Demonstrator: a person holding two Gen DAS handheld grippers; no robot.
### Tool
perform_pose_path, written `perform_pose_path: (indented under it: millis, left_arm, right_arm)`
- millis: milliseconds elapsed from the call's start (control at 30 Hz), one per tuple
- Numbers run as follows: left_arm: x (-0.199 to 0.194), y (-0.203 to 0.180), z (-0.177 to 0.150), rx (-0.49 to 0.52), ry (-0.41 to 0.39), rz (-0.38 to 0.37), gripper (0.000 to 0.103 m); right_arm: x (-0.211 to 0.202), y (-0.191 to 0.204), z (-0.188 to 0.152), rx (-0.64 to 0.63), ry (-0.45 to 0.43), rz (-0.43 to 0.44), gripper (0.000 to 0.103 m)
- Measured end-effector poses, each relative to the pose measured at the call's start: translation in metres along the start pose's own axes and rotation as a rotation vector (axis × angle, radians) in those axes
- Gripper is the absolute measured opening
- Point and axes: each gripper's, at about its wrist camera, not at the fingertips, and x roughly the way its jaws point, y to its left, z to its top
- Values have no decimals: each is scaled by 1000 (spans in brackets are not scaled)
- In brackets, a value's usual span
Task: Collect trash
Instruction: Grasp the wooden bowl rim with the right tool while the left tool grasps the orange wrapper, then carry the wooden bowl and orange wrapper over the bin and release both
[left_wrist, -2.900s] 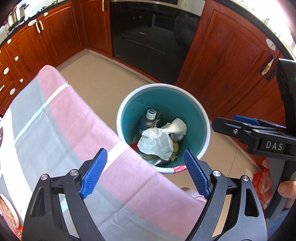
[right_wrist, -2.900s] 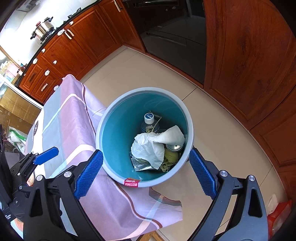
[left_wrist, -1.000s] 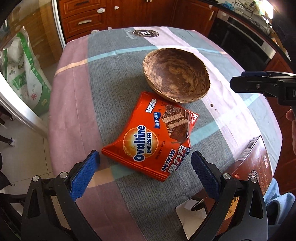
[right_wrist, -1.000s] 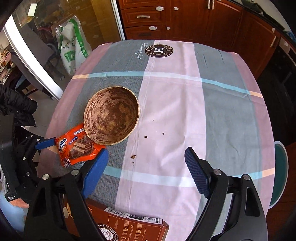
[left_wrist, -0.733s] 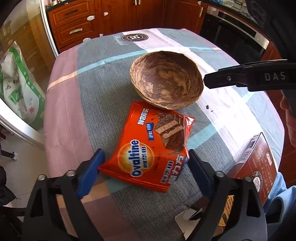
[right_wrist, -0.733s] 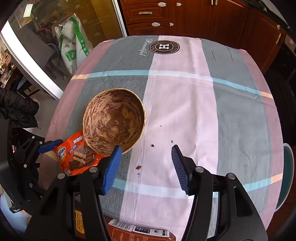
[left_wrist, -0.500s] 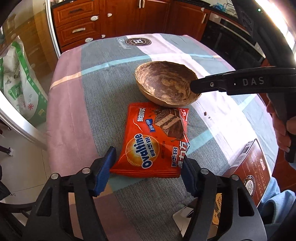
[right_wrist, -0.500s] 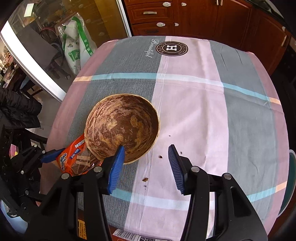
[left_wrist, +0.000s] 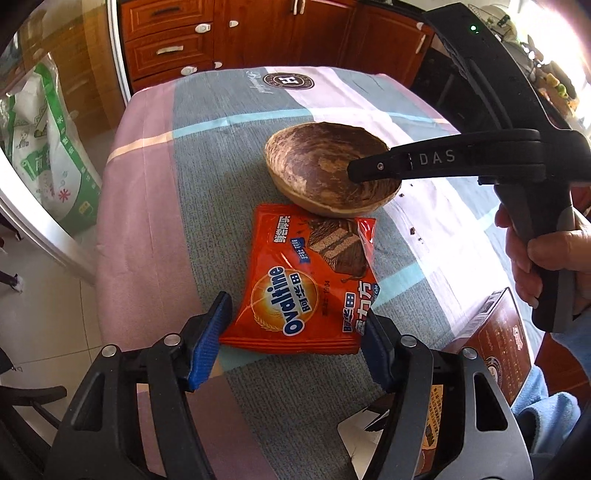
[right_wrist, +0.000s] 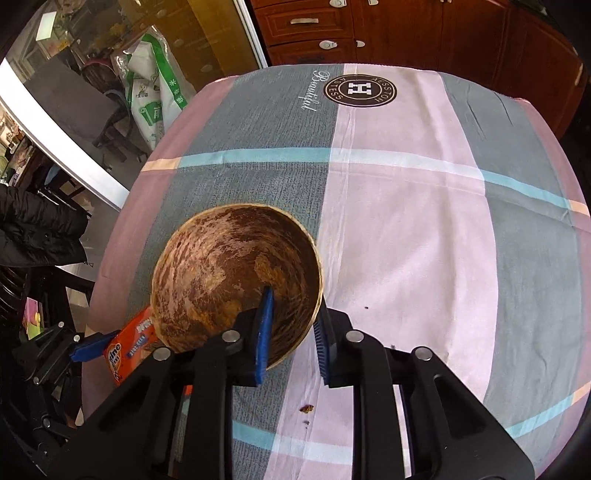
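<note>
The left gripper (left_wrist: 293, 343) is nearest to its camera, and its two blue pads (left_wrist: 208, 349) stand on either side of the near edge of an orange Ovaltine snack packet (left_wrist: 306, 284). The pads seem to touch the packet's two lower corners, so the gripper grasps it by the sides, though the packet lies flat on the tablecloth (left_wrist: 207, 155). To the right of this gripper, a dark brown box (left_wrist: 495, 343) lies at the table edge, partly hidden by the gripper body.

Beyond the packet stands a brown marbled bowl (left_wrist: 321, 173), whose near rim lies over the packet's far edge. The right gripper (right_wrist: 291, 330) comes in from the right side, held by a hand (left_wrist: 539, 258) on its handle. In the right wrist view its jaws are closing on the near wall of the bowl (right_wrist: 221, 280): one blue pad (right_wrist: 264, 328) is inside the bowl and the other one outside, with the rim between them. I cannot tell if both pads press the wall already. Some small dark crumbs (right_wrist: 306, 408) lie on the pink stripe just beside the bowl.

Farther away, the cloth carries a round brown logo (right_wrist: 360, 88) near the far edge of the table. Behind it are wooden cabinets (left_wrist: 177, 40), and on the floor to the left a green and white sack (left_wrist: 44, 147) leans against a glass door.
</note>
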Motion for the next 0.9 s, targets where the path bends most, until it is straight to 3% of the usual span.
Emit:
perform_pose_path:
  millis: [233,567,900]
  left_arm:
    - [-9,-4,0,8,-24,17,66]
    - [-16,12,9,-108,-37,27,66]
    - [-28,-5,22,-103,-60,35,66]
  right_arm:
    - [-28,-1,1,13,-85,-5,6]
    - [-58,-17,-3,9,-156,-96,6]
    - [-90,-33,-11,36,-197,-100,6]
